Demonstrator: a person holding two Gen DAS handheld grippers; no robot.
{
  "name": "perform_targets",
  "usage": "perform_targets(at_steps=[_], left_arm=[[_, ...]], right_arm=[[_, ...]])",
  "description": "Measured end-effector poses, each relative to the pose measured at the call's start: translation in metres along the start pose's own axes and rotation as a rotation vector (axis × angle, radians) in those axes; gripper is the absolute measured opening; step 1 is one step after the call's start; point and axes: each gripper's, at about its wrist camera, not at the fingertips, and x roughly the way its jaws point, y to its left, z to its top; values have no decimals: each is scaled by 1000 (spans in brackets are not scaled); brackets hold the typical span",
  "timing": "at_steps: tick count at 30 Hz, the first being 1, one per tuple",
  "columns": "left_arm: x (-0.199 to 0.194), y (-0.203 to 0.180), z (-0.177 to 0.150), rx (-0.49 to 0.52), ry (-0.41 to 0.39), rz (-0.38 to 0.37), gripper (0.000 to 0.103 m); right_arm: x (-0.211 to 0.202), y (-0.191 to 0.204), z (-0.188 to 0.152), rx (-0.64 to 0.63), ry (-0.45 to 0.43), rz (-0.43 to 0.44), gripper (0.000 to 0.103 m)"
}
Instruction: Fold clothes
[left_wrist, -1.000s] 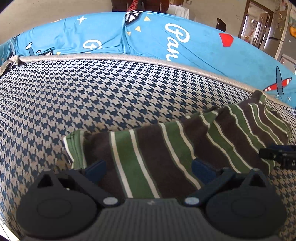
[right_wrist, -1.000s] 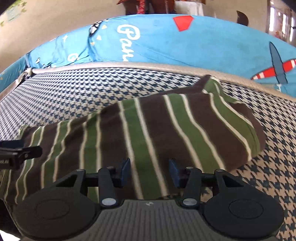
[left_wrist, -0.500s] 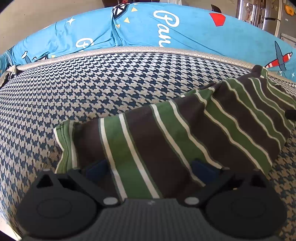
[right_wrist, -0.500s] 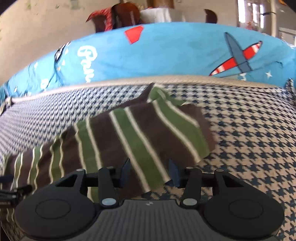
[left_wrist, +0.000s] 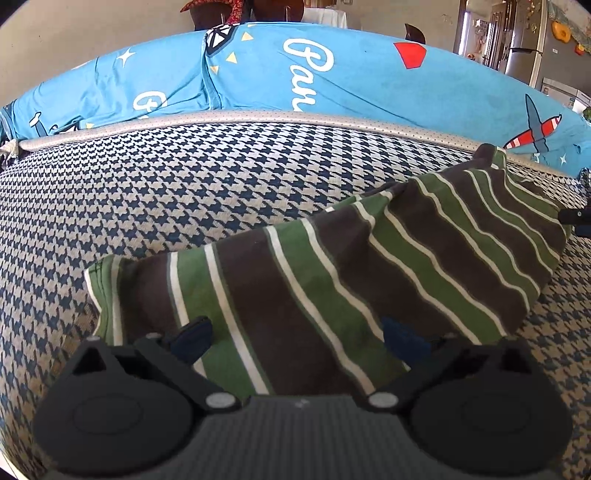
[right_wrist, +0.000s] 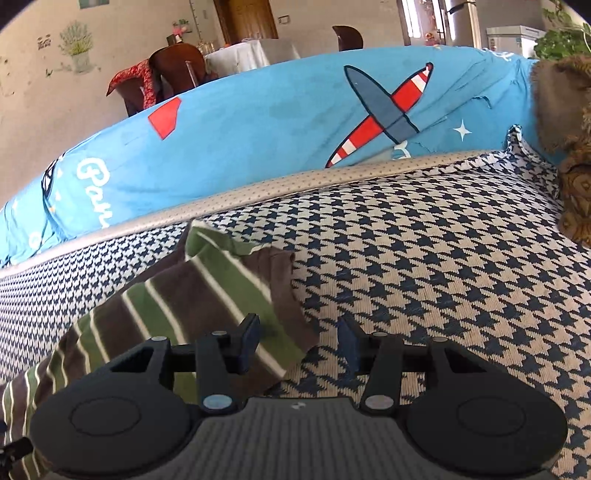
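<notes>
A: Any writing?

B: White script on the blue sheet (left_wrist: 332, 92) beyond the grippers reads "Par" (the rest is cut off).

A: And the shirt?

B: The striped shirt (left_wrist: 332, 288) lies on the checked cover (left_wrist: 184, 192), straight ahead of the left gripper (left_wrist: 299, 332), whose fingers are spread wide and hold nothing. The right gripper (right_wrist: 301, 339) is partly open, empty; the shirt's corner lies by its left finger (right_wrist: 249, 338).

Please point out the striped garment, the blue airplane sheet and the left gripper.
striped garment (left_wrist: 332, 280), left wrist view, middle brown stripe.
blue airplane sheet (right_wrist: 280, 122), right wrist view, plain blue area.
left gripper (left_wrist: 295, 332), left wrist view, between fingertips.
</notes>
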Motion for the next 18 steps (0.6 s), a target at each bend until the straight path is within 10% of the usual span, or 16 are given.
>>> perform_targets(at_steps=[13,18], left_arm=[[3,-2,1,-1,19,-17,103],[3,-3,1,3,22,-17,103]], right_arm=[[33,-9,9,78,13,102,52],[43,-5,12,69,10,121,38]])
